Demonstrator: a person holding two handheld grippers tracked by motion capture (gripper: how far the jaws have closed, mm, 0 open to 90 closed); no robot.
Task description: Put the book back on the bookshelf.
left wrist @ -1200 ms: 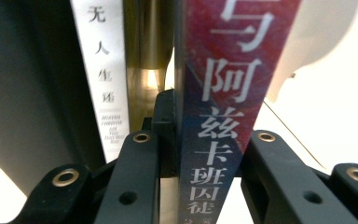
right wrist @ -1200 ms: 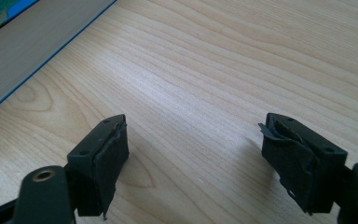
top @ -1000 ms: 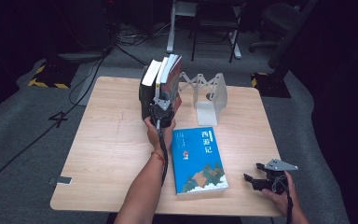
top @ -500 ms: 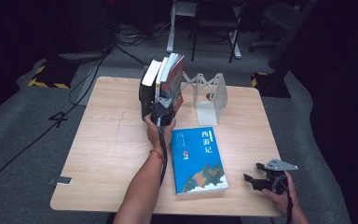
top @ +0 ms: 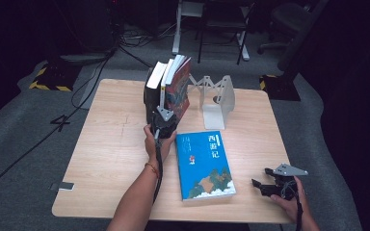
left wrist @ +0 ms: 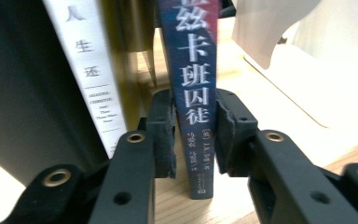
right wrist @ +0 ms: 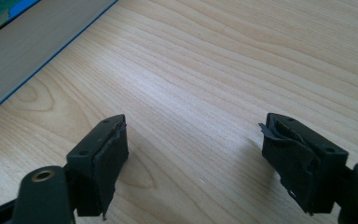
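A row of books stands upright at the table's back centre: a black one (top: 150,96), a white-spined one (top: 165,79) and a dark blue one with a red cover (top: 179,89). My left gripper (top: 164,121) is shut on the lower spine of the dark blue book (left wrist: 193,88); in the left gripper view (left wrist: 195,140) both pads press its sides. A blue book (top: 204,163) lies flat, cover up, in front of the row. My right gripper (top: 269,185) rests open near the front right edge, jaws wide apart (right wrist: 196,154) over bare wood, with the blue book's page edge (right wrist: 23,42) off to its left.
A white metal bookend (top: 217,98) stands just right of the upright books, also close by in the left gripper view (left wrist: 307,56). The white-spined book (left wrist: 91,70) and black book (left wrist: 18,93) lean beside the gripped one. Wooden tabletop (top: 111,144) lies to the left.
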